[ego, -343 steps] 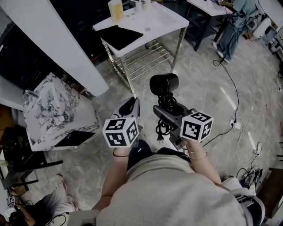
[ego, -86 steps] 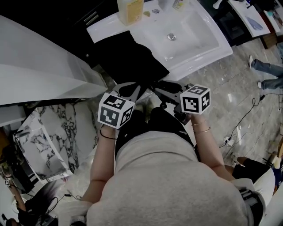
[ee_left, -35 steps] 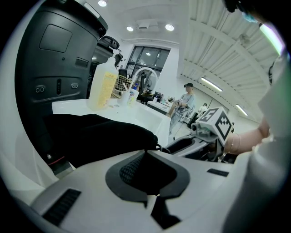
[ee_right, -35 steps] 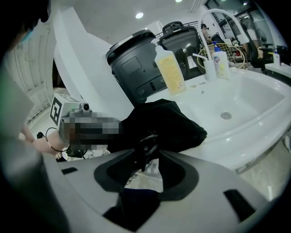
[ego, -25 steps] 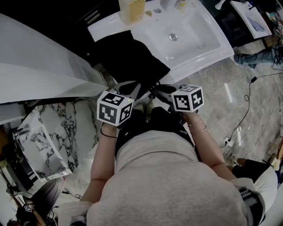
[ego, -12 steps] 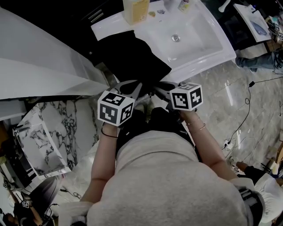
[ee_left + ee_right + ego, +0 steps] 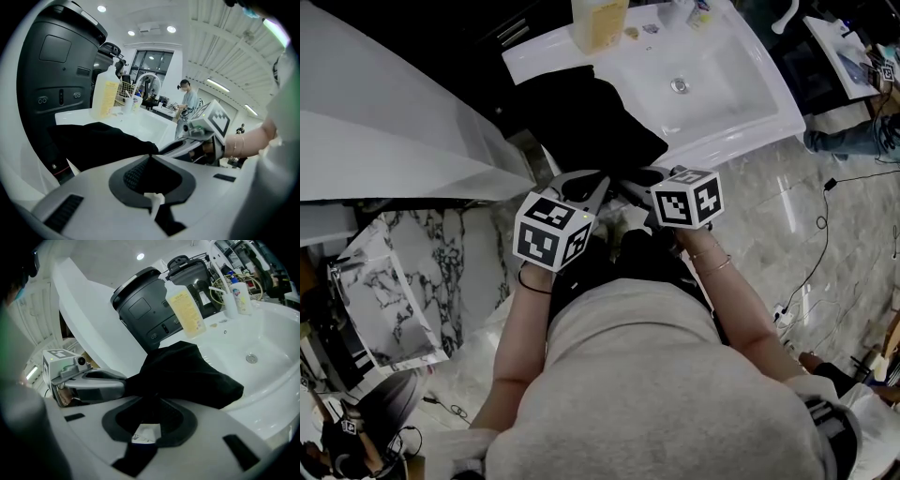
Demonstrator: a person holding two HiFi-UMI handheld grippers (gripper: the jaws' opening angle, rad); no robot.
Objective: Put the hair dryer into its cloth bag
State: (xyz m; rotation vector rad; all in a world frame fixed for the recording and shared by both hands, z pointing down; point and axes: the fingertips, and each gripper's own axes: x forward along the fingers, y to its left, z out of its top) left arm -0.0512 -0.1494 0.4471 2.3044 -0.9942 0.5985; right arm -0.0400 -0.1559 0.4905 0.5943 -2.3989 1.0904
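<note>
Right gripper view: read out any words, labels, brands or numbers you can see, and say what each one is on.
Nothing here can be read as text.
Yellow bottle: printed label, too blurred to read.
White bottle: coloured label, too small to read.
White tag against the cloth bag: faint marks, too blurred to read.
Marker cube: square pattern only, no words.

The right tongs (image 7: 152, 399), jaws just eased wider, pinch the cloth bag (image 7: 187, 376) draped over the sink (image 7: 262, 348).
</note>
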